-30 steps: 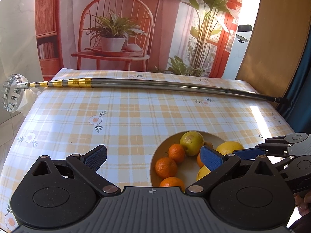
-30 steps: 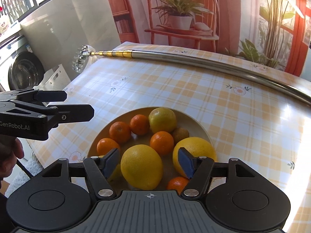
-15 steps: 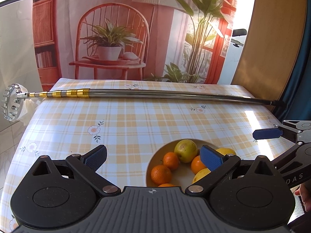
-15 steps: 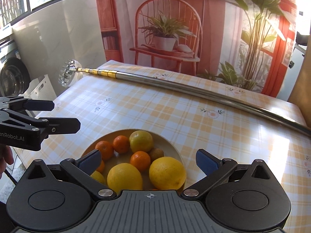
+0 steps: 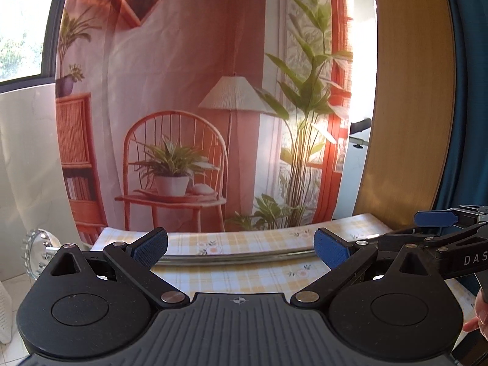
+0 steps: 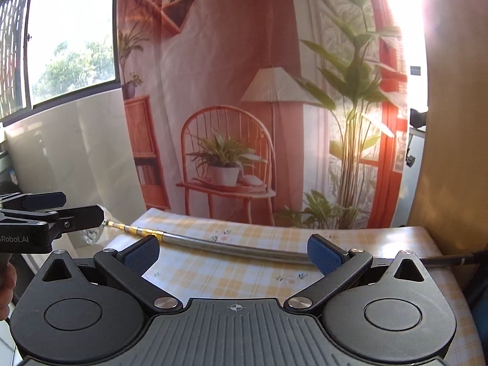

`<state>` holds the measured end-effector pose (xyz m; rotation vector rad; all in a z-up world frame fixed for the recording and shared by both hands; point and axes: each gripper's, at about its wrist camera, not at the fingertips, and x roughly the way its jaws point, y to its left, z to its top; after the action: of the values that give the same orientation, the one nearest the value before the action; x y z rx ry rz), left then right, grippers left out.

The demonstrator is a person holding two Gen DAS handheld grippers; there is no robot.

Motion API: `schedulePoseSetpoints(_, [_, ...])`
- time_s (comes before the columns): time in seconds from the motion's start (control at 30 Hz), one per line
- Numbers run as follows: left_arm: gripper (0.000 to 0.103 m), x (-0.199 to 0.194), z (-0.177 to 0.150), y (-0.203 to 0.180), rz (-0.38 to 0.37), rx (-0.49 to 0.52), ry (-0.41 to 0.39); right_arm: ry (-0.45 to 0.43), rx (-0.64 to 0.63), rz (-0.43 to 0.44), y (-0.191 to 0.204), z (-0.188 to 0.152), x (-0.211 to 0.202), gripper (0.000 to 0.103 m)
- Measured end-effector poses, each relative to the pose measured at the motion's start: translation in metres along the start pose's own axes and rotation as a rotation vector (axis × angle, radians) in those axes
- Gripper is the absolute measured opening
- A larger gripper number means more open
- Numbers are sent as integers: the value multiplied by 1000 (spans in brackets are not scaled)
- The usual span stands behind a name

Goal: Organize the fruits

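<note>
Left gripper (image 5: 241, 247): ribbed blue pads spread wide, nothing held.
Right gripper (image 6: 233, 253): likewise wide, nothing held.
Pole (image 6: 225, 247): smooth telescopic steel, laid on checked tablecloth (image 6: 244, 277).

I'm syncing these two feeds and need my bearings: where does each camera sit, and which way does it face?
Left wrist: sits on the open left gripper, facing level across the yellow checked tablecloth toward the printed room backdrop; the right gripper and fingertips show at right.
Right wrist: sits on the open right gripper, facing the same way; the left gripper and a hand show at left.
Shared: the long metal pole, tablecloth and backdrop; no fruit in view.
</note>
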<state>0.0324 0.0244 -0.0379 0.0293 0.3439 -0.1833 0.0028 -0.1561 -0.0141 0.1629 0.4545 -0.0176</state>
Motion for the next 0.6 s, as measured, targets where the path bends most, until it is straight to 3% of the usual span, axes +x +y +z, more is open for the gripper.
schedulePoseSetpoints(0.2, [103,-15,23,-9,-15,-24,-70,-71,-6,-24,-5,18,-17,103])
schedulePoseSetpoints(0.6, [103,-25,23,-12,-5,6,-97,-100,3,-35,0,20,-26,103])
